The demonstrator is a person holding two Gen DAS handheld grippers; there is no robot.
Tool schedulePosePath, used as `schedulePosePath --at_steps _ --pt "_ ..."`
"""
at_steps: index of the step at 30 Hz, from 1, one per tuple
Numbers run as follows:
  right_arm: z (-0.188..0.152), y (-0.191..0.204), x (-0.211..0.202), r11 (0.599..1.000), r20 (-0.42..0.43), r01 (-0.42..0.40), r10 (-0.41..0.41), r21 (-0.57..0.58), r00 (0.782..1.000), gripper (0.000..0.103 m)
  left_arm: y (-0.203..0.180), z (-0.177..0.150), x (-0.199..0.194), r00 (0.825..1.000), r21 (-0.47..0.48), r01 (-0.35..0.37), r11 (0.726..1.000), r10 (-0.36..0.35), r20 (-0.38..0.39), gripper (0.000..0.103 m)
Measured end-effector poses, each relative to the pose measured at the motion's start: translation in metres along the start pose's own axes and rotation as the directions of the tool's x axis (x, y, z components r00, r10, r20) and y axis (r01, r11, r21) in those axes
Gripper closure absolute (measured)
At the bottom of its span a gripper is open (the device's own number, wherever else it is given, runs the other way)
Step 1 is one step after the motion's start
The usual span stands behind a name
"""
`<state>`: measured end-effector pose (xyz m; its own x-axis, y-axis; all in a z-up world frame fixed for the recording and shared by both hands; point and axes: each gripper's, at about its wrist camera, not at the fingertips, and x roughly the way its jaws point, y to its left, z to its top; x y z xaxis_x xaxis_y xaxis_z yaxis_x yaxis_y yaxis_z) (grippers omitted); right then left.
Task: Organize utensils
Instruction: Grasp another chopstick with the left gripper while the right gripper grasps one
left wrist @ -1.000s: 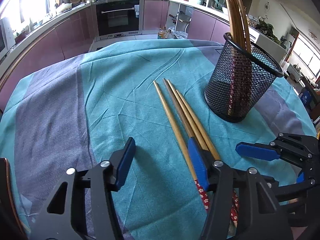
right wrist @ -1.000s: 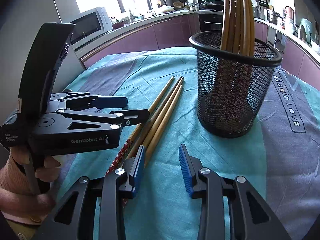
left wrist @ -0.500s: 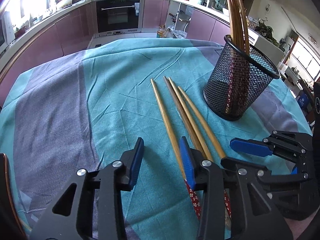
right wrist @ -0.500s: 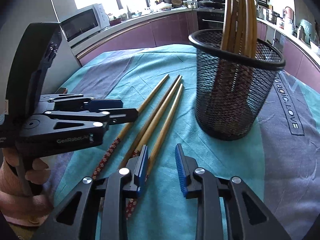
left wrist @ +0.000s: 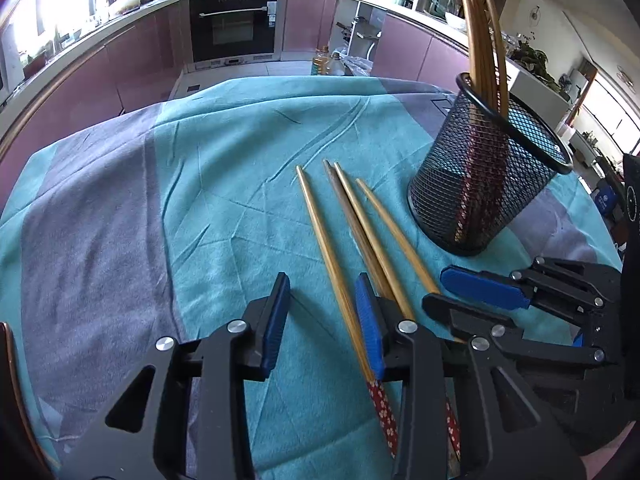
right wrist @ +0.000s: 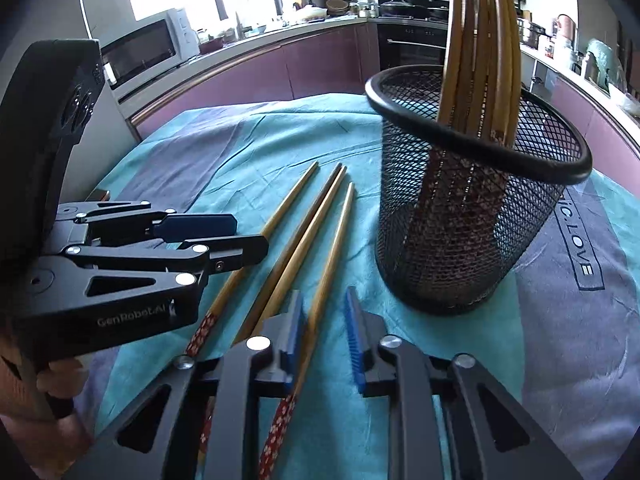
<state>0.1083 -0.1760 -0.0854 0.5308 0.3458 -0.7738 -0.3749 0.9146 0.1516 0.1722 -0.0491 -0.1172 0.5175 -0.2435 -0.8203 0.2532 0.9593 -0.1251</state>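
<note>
Several wooden chopsticks (left wrist: 352, 220) with red patterned ends lie side by side on the teal cloth; they also show in the right wrist view (right wrist: 304, 232). A black mesh cup (left wrist: 480, 192) holds several upright chopsticks; it also shows in the right wrist view (right wrist: 468, 216). My left gripper (left wrist: 324, 316) is open and low, with the leftmost chopstick (left wrist: 332, 264) between its jaws. My right gripper (right wrist: 324, 324) is open, with the rightmost chopstick (right wrist: 332, 248) between its jaws. Each gripper shows in the other's view, the right (left wrist: 472, 300) and the left (right wrist: 216, 236).
The table has a teal and grey cloth (left wrist: 160, 208). Purple kitchen cabinets and an oven (left wrist: 232, 24) stand beyond the table. A microwave (right wrist: 144, 52) sits on the counter at the left. The mesh cup stands just right of the loose chopsticks.
Both grippers have narrowed their jaws and moved forward along the loose chopsticks. The right gripper has come closer to the mesh cup.
</note>
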Motion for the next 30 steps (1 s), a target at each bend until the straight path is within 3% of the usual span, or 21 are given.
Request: schedulePosePath --at_steps 6,15,30 --pt "-0.003 -0.011 -0.004 0.996 0.016 -0.048 0.047 0.077 0.999 0.097 0.001 0.001 0.0 1.0 -0.041 0.023 0.999 -0.023 -0.004 0.093" --pt "-0.007 -0.012 -0.023 0.992 0.056 -0.115 0.112 0.058 0.992 0.097 -0.002 -0.011 -0.016 0.998 -0.053 0.063 0.997 -0.062 0.025 0.095" --pt "-0.004 -0.002 -0.004 0.994 -0.016 -0.113 0.113 0.004 0.994 0.097 -0.012 -0.024 -0.01 0.996 0.023 0.083 0.996 -0.083 -0.026 0.094"
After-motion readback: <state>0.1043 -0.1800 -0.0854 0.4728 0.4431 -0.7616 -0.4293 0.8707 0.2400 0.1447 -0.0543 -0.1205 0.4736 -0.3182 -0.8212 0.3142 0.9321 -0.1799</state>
